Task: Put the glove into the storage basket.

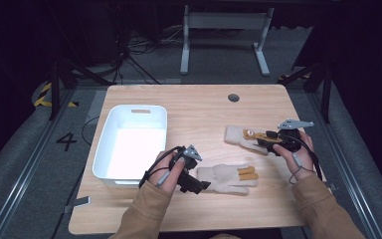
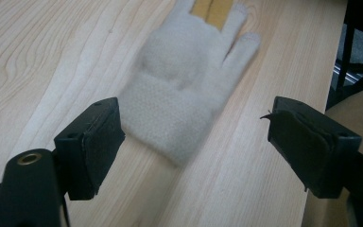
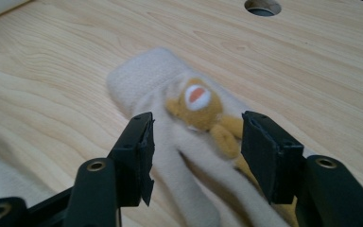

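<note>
Two cream knitted gloves lie on the wooden table [image 1: 199, 107]. The near glove [image 1: 227, 178] [image 2: 182, 90] has tan middle fingers and lies with its cuff toward my left gripper [image 1: 205, 185] [image 2: 194, 142]. That gripper is open, its jaws wide apart just short of the cuff. The far glove [image 1: 242, 138] [image 3: 165, 90] carries a small tan bear figure [image 3: 201, 106]. My right gripper [image 1: 262, 140] [image 3: 196, 151] is open above this glove's finger end, one jaw at each side of the bear, the pads not pressing on it.
A white plastic bin [image 1: 110, 149] stands at the table's left side, beside my left hand. A round cable hole [image 1: 233, 97] [image 3: 263, 6] sits near the far edge. Beyond the table are a desk frame and cables on the floor.
</note>
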The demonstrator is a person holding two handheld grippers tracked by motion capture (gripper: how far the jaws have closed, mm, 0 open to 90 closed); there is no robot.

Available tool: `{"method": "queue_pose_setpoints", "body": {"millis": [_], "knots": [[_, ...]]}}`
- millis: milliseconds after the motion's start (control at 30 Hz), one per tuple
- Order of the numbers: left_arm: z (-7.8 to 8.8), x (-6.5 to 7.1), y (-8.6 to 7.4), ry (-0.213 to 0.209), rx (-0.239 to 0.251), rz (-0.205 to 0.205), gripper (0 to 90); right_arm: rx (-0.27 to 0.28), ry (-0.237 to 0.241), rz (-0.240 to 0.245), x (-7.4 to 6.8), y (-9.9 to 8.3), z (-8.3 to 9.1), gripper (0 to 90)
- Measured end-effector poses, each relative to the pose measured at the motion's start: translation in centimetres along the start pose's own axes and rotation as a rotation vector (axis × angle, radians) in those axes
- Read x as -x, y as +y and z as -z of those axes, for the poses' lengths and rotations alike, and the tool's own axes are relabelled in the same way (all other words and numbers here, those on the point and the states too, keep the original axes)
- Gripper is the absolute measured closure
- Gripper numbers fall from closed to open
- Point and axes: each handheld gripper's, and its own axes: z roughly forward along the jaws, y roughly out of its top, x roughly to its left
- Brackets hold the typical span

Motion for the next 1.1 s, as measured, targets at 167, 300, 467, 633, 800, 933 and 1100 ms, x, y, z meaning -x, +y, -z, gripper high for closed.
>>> {"method": "queue_pose_setpoints", "body": {"millis": [167,300,467,633,800,933,1100], "knots": [[0.2,0.0,-0.4,0.011,-0.004,0.011,19.5,-0.012,-0.005,-0.008,0.4,-0.1,-0.7,43.6],[0.3,0.1,-0.9,0.015,-0.009,0.023,19.5,-0.016,-0.013,-0.014,0.8,-0.1,-1.5,42.0],[0.4,0.1,-1.4,0.024,-0.011,0.036,19.5,-0.040,-0.004,-0.008,1.0,-0.2,-3.1,41.5],[0.7,0.1,-2.0,0.036,-0.014,0.046,19.6,-0.038,0.009,0.003,0.7,0.0,-4.2,41.9],[1.2,0.1,-2.7,0.049,-0.013,0.068,19.6,-0.036,0.019,0.032,0.4,0.6,-5.5,44.1],[1.5,0.1,-3.2,0.057,-0.013,0.078,19.5,-0.049,0.025,0.040,0.3,0.7,-6.5,47.4],[1.8,0.1,-3.7,0.063,-0.008,0.092,19.6,-0.097,0.011,0.076,0.4,0.9,-6.8,61.0]]}}
